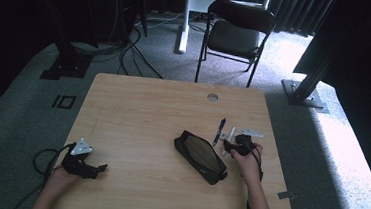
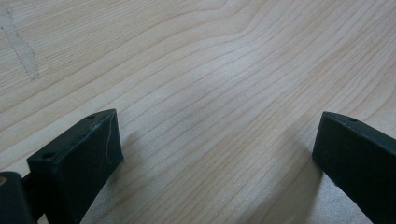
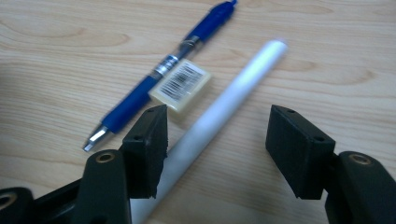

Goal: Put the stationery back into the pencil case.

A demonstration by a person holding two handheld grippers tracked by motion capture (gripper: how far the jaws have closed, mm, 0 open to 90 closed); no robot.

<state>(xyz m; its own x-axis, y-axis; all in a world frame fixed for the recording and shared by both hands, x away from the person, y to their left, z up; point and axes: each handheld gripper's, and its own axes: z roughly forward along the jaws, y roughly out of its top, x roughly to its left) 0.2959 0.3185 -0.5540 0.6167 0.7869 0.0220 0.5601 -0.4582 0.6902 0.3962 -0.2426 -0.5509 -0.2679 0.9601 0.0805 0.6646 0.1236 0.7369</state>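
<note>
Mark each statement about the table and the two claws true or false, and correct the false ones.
1. The right claw is open over the white pen. True.
2. The left claw grips the blue pen. False: it is open over bare table.
3. A small eraser with a barcode lies between the two pens. True.
4. The black pencil case sits at the person's left hand. False: it lies by the right claw.
5. A chair stands beyond the table. True.

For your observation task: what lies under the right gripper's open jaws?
A white pen runs between the right gripper jaws on the wooden table. Its lower end is covered by the left jaw.
</note>
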